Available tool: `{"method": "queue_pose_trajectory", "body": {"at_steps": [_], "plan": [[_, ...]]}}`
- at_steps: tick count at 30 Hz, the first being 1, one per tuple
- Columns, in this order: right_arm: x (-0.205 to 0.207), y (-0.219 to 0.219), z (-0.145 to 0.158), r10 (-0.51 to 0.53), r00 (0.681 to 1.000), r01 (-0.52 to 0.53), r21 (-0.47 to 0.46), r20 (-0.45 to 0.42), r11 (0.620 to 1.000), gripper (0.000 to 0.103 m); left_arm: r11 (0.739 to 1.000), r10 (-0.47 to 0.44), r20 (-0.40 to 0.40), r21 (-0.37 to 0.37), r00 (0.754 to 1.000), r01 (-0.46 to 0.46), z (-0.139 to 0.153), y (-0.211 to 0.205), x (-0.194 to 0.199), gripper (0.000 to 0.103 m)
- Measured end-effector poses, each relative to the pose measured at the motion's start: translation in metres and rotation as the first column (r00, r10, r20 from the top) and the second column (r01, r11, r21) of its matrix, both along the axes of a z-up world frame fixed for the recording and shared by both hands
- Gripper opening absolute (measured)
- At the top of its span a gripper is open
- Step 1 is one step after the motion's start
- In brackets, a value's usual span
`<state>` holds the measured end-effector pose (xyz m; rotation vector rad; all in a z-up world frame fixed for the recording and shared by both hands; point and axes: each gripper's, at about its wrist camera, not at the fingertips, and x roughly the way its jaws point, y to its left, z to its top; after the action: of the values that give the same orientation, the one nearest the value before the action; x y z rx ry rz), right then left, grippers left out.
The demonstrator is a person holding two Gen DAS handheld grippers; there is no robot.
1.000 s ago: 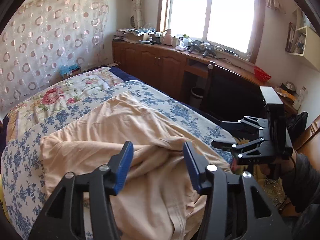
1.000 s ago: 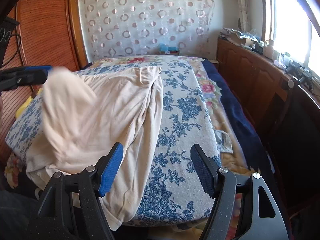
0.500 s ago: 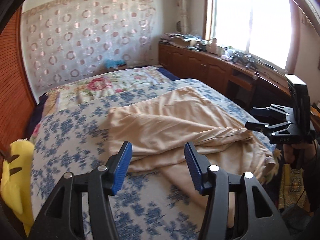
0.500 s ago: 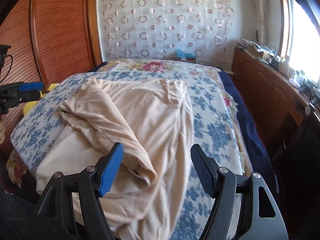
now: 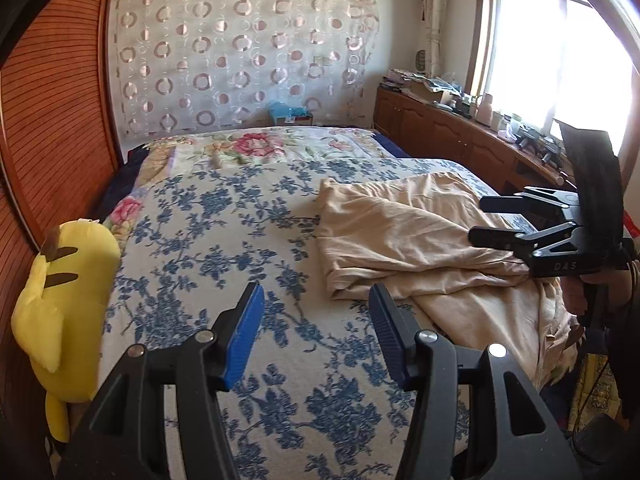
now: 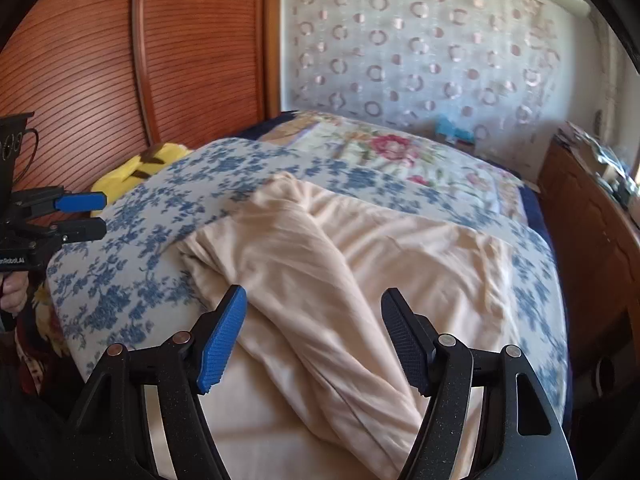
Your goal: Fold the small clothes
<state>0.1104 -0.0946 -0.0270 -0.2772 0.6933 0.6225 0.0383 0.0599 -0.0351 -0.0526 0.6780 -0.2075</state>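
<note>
Most of both frames: bed [image 5: 224, 240] in blue-floral cover. Reddish wood panel wall [image 5: 52, 120] left, circle-print curtain [image 5: 240, 56] top, window [image 5: 560, 68] upper right. Beige garment [image 6: 340, 264] rumpled, center-right. Yellow plush [image 5: 68, 300] left edge. Left gripper [image 5: 316, 332], right gripper [image 6: 314, 332]: jaws apart, empty.

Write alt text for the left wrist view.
A rumpled peach garment lies on a blue-floral bedspread; the open left tongs hover over bare bedspread beside it. The right tongs reach in over it; a yellow plush toy lies left.
</note>
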Motion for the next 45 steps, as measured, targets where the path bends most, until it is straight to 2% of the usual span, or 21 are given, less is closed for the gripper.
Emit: {"method": "queue_pose_trajectory", "body": {"at_steps": [7, 11, 20, 24, 25, 26, 27, 29, 30, 34, 38, 42, 45], "plan": [[0.017, 0.062, -0.018, 0.121, 0.99, -0.124, -0.035, -0.069, 0.992, 0.072, 1.0, 0.03, 0.003, -0.008, 1.0, -0.03, -0.003, 0.018, -0.005, 0.053], [0.027, 0.087, -0.032, 0.151, 0.982, -0.159, -0.065, -0.112, 0.985, 0.072, 0.999, 0.039, 0.0, -0.013, 0.999, -0.039, -0.006, 0.024, -0.006, 0.053], [0.031, 0.119, -0.054, 0.207, 0.964, -0.227, -0.11, -0.169, 0.968, 0.072, 0.999, 0.047, -0.014, -0.025, 0.999, -0.048, -0.016, 0.031, -0.007, 0.053], [0.032, 0.128, -0.063, 0.209, 0.964, -0.234, -0.154, -0.165, 0.96, 0.07, 0.999, 0.042, -0.021, -0.026, 0.999, -0.042, -0.02, 0.029, -0.007, 0.053], [0.032, 0.129, -0.064, 0.211, 0.966, -0.236, -0.168, -0.151, 0.957, 0.065, 0.999, 0.041, -0.022, -0.026, 0.999, -0.041, -0.02, 0.029, -0.008, 0.053], [0.031, 0.13, -0.065, 0.221, 0.964, -0.243, -0.164, -0.145, 0.956, 0.054, 0.999, 0.04, -0.024, -0.026, 0.999, -0.04, -0.02, 0.028, -0.007, 0.053], [0.033, 0.129, -0.064, 0.234, 0.958, -0.258, -0.142, -0.162, 0.956, 0.032, 0.999, 0.038, -0.025, -0.027, 0.999, -0.039, -0.021, 0.027, -0.007, 0.053], [0.034, 0.127, -0.063, 0.231, 0.961, -0.254, -0.155, -0.149, 0.955, 0.007, 0.999, 0.034, -0.025, -0.027, 0.999, -0.035, -0.021, 0.025, -0.008, 0.053], [0.034, 0.125, -0.062, 0.239, 0.958, -0.262, -0.143, -0.157, 0.955, 0.007, 0.999, 0.031, -0.025, -0.027, 0.999, -0.031, -0.021, 0.024, -0.008, 0.053], [0.042, 0.096, -0.029, 0.192, 0.978, -0.198, -0.065, -0.088, 0.978, 0.006, 0.999, 0.021, -0.029, -0.025, 0.999, -0.022, -0.022, 0.019, -0.007, 0.053], [0.065, 0.042, 0.02, 0.068, 0.998, -0.068, -0.018, 0.018, 0.998, 0.006, 1.0, 0.01, -0.027, -0.028, 1.0, -0.011, -0.022, 0.014, -0.007, 0.053], [0.097, -0.006, 0.05, -0.059, 0.995, 0.062, -0.033, 0.079, 0.998, 0.006, 1.0, -0.003, -0.029, -0.029, 1.0, 0.002, -0.023, 0.01, -0.006, 0.053], [0.124, -0.041, 0.056, -0.162, 0.983, 0.166, -0.041, 0.08, 0.985, 0.006, 1.0, -0.009, -0.03, -0.027, 0.999, 0.009, -0.024, 0.007, -0.005, 0.053]]}}
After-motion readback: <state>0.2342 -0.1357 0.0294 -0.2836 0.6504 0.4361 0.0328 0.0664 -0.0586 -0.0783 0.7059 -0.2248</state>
